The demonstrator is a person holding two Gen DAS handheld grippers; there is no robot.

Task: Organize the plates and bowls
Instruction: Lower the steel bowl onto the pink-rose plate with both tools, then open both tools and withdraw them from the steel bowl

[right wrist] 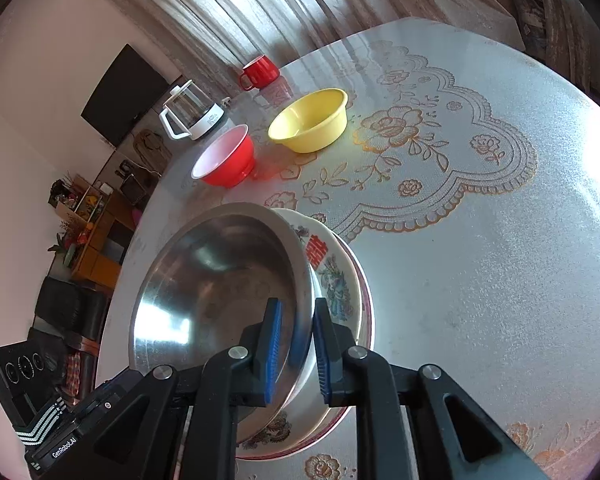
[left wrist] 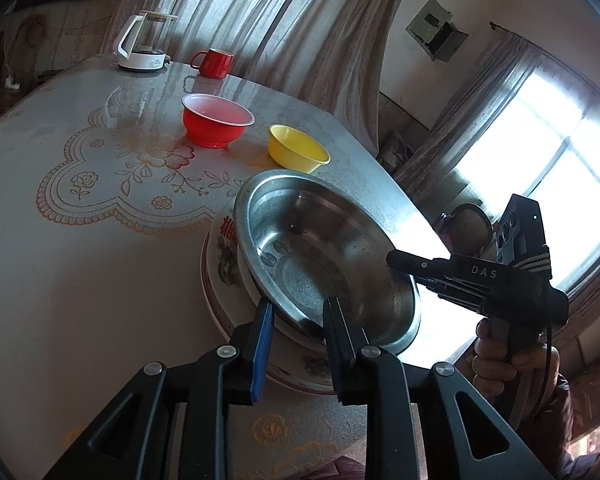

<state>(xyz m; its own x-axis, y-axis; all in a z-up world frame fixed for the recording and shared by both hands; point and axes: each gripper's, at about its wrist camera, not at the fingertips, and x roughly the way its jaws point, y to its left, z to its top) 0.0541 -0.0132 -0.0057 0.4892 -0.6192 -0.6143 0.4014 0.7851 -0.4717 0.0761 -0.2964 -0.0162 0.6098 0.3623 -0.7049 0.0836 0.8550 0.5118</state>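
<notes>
A steel bowl [left wrist: 320, 256] sits tilted inside a white floral bowl [left wrist: 224, 264], which rests on a floral plate [left wrist: 296, 376] at the table's near edge. My left gripper [left wrist: 296, 320] is closed on the steel bowl's near rim. My right gripper [right wrist: 298, 336] straddles the steel bowl's [right wrist: 220, 280] rim with a small gap, beside the floral bowl [right wrist: 332, 276]. It shows in the left wrist view [left wrist: 396, 258]. A red bowl [left wrist: 216, 120] [right wrist: 228, 156] and a yellow bowl [left wrist: 298, 148] [right wrist: 308, 120] stand apart further back.
A red mug [left wrist: 214, 63] [right wrist: 260, 72] and a glass kettle on a white base [left wrist: 146, 42] [right wrist: 192, 116] stand at the far table edge. The table [left wrist: 60, 240] has a lace-pattern cover. Curtains hang behind. A window lies to the right.
</notes>
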